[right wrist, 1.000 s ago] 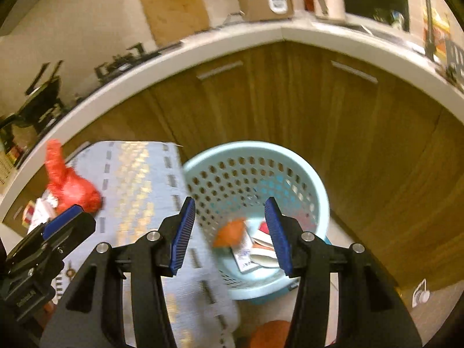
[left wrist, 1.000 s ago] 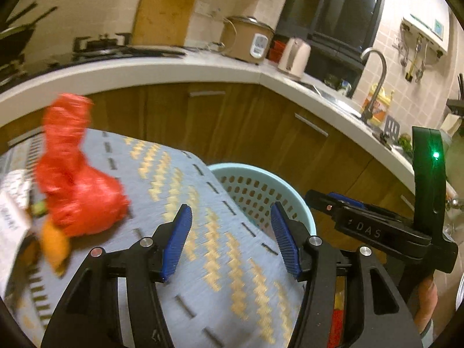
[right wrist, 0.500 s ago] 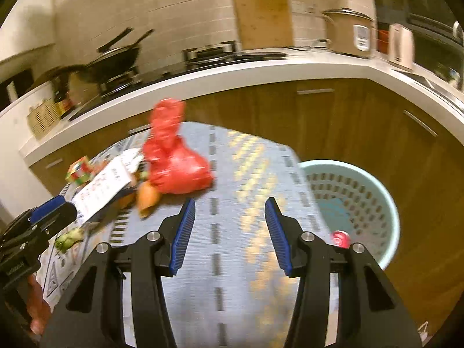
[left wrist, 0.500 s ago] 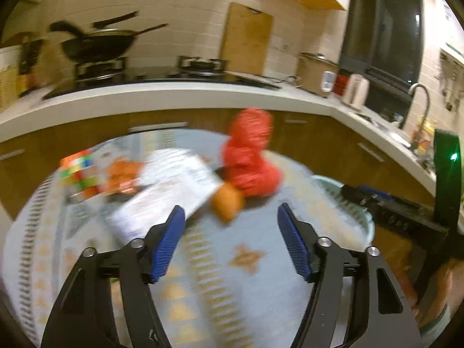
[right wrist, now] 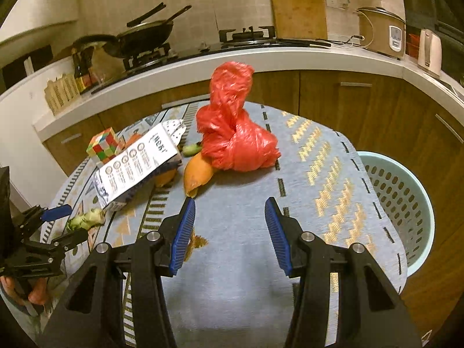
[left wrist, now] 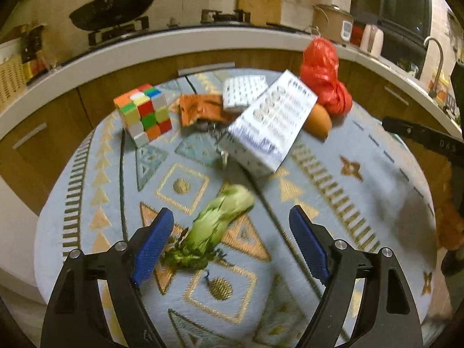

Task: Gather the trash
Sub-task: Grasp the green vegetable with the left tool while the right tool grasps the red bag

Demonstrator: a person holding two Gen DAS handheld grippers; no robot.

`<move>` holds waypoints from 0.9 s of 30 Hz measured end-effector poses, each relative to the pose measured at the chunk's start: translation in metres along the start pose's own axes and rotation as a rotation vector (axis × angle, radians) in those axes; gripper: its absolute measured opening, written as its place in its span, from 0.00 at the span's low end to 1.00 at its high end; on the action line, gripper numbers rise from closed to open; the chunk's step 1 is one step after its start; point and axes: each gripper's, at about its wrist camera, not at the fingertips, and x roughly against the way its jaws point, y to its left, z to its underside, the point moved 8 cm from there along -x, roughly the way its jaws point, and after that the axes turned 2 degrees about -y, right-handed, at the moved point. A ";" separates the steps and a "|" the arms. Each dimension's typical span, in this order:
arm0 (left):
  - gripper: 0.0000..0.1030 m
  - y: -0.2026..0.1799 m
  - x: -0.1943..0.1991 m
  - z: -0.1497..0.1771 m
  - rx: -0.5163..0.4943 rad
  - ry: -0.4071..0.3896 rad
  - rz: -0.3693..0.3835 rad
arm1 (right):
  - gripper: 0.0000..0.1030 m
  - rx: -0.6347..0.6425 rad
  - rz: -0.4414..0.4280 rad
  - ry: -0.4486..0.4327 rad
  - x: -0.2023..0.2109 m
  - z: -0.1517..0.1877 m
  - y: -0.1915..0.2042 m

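Observation:
My left gripper (left wrist: 232, 245) is open low over the patterned table, with a green vegetable stub (left wrist: 216, 226) between its jaws, nearer the left finger. Behind it lie a white printed carton (left wrist: 269, 127), an orange peel (left wrist: 318, 120), a knotted red plastic bag (left wrist: 324, 78), an orange wrapper (left wrist: 200, 108) and a small white packet (left wrist: 243, 91). My right gripper (right wrist: 230, 230) is open and empty above the cloth, short of the orange peel (right wrist: 197, 172) and red bag (right wrist: 235, 133). The pale blue perforated basket (right wrist: 397, 200) stands right of the table.
A Rubik's cube (left wrist: 143, 114) stands at the table's far left. The kitchen counter (right wrist: 203, 66) curves behind, carrying a wok, a stove, a rice cooker and a kettle. Wooden cabinets run below it. My left gripper shows in the right wrist view (right wrist: 56, 226).
Both grippers have swung left, away from the basket and over the table. The left one has come down around the vegetable stub. The right one now faces the red bag and peel.

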 end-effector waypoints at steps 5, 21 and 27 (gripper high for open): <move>0.62 -0.001 -0.007 0.002 0.000 0.018 0.017 | 0.45 0.011 0.003 0.020 -0.006 0.004 0.005; 0.18 -0.009 -0.013 0.004 0.027 0.037 0.027 | 0.45 0.065 0.051 0.014 -0.019 -0.031 0.007; 0.18 -0.016 -0.006 -0.011 0.134 -0.050 0.038 | 0.63 0.055 0.045 0.020 -0.048 -0.064 0.000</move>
